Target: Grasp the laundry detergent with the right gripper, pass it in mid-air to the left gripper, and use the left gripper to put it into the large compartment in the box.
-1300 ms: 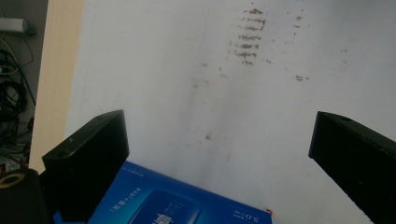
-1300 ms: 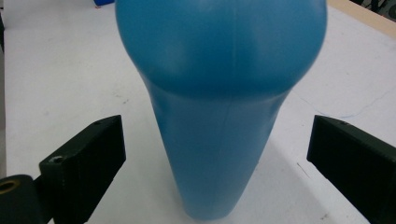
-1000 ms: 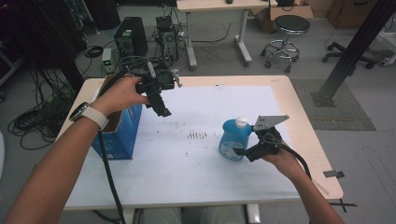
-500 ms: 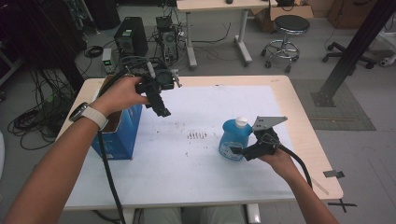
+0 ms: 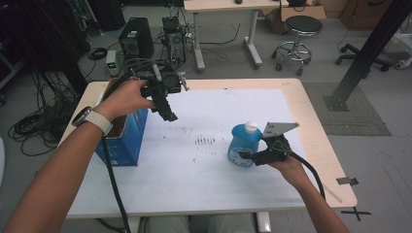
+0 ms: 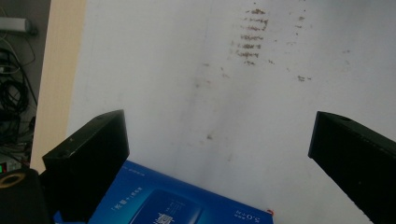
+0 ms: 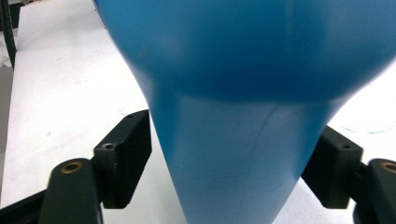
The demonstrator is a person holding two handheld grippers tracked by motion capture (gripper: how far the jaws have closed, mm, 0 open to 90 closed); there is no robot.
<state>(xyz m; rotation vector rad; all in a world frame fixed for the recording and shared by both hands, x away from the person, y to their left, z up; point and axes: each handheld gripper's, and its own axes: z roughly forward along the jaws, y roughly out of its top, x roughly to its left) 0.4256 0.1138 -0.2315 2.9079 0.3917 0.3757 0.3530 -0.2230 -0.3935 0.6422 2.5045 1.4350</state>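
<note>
Right tongs (image 5: 247, 156): low over the tabletop (image 5: 204, 170), pointing toward the left tongs' side, with the blue bottle (image 5: 243, 143) standing upright between the jaws. Jaws have just been closing. In the right gripper view (image 7: 233, 158) both black pads sit hard against the bottle's narrowed sides, so this reads as a pinch on the bottle, though the exact contact on the far pad is partly hidden by the bottle's curve. The bottle's white cap (image 5: 251, 126) stands above the tongs, just beside the grey plate (image 5: 279, 128) on the gripper. Its base looks to rest on the tabletop.

Left tongs (image 5: 167, 112): held up in the air, well apart from the right tongs and the bottle, tilted downward. In the left gripper view (image 6: 219, 154) the jaws stand spread wide with nothing between them, only white tabletop beyond. A blue box (image 5: 124, 141) sits directly under and behind these tongs; its printed top edge (image 6: 173, 205) shows at the foot of the left gripper view. A patch of brown smudge marks (image 5: 205, 141) lies on the tabletop between the two tongs, nearer the bottle.

The cable (image 5: 306, 167) trails back from the right tongs along the person's forearm.
</note>
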